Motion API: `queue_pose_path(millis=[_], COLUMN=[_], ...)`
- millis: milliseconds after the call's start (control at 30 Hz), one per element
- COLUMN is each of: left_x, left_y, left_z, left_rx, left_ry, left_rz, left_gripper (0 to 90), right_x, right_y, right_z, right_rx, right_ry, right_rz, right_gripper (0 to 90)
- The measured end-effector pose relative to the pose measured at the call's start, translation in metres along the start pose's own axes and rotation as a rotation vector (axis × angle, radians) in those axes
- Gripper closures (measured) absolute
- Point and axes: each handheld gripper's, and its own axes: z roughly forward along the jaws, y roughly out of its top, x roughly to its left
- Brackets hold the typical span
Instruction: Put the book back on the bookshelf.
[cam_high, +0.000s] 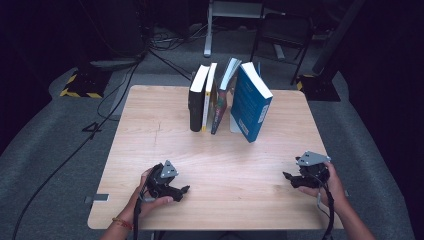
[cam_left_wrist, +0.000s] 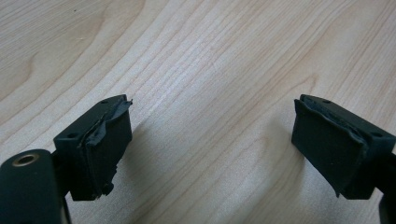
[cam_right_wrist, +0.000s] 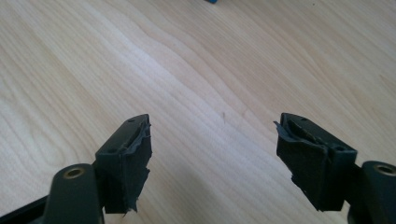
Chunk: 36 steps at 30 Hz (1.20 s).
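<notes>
Behind both grippers, at the far edge of the wooden table (cam_high: 150, 130), a row of books is standing upright: a black book (cam_high: 196, 102), a white and yellow one (cam_high: 208, 97), a slim dark one (cam_high: 223, 95), and a large blue book (cam_high: 250, 102) leaning at the right end of that row. Well short of the books, the left gripper (cam_high: 184, 190) is resting near the table's front edge, jaws standing apart with nothing between them. Also well apart from the row, the right gripper (cam_high: 286, 176) is hovering with jaws spread, empty. Judging by this, no book is being handled yet; all the work appears to lie ahead.
</notes>
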Motion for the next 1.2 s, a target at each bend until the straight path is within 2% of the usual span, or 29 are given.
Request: queue_pose_path(millis=[167,300,367,467,633,700,733,867,900,967,1200], left_x=[0.0,0.0,0.0,0.0,0.0,0.0,0.0,0.0,0.0,-0.001,-0.001], left_y=[0.0,0.0,0.0,0.0,0.0,0.0,0.0,0.0,0.0,0.0,-0.001], left_z=[0.0,0.0,0.0,0.0,0.0,0.0,0.0,0.0,0.0,0.0,-0.001], left_rx=[0.0,0.0,-0.001,-0.002,-0.002,-0.003,-0.002,-0.002,-0.002,-0.002,-0.001], left_ry=[0.001,0.003,0.004,0.004,0.005,0.005,0.006,0.005,0.005,0.006,0.005], left_rz=[-0.001,-0.002,-0.002,-0.002,-0.003,-0.002,0.001,-0.002,-0.001,-0.002,-0.003], left_gripper=[12.1,12.3,12.3,12.3,12.3,12.3,12.3,12.3,12.3,12.3,12.3], right_x=[-0.003,-0.006,-0.009,-0.012,-0.02,-0.02,-0.022,-0.023,-0.024,-0.025,-0.026], right_y=[-0.017,-0.03,-0.044,-0.051,-0.078,-0.083,-0.092,-0.101,-0.105,-0.114,-0.116], right_z=[-0.004,-0.008,-0.012,-0.014,-0.018,-0.018,-0.019,-0.021,-0.021,-0.022,-0.024], right_rx=[-0.016,-0.035,-0.044,-0.044,-0.049,-0.051,-0.058,-0.07,-0.079,-0.105,-0.102], right_ry=[0.006,0.019,0.023,0.031,0.031,0.031,0.043,0.043,0.05,0.073,0.071], right_rz=[0.002,0.02,0.029,0.052,0.129,0.141,0.179,0.211,0.227,0.29,0.288], right_gripper=[26.2,26.6,26.8,26.8,26.6,26.6,26.4,26.5,26.1,24.8,23.4])
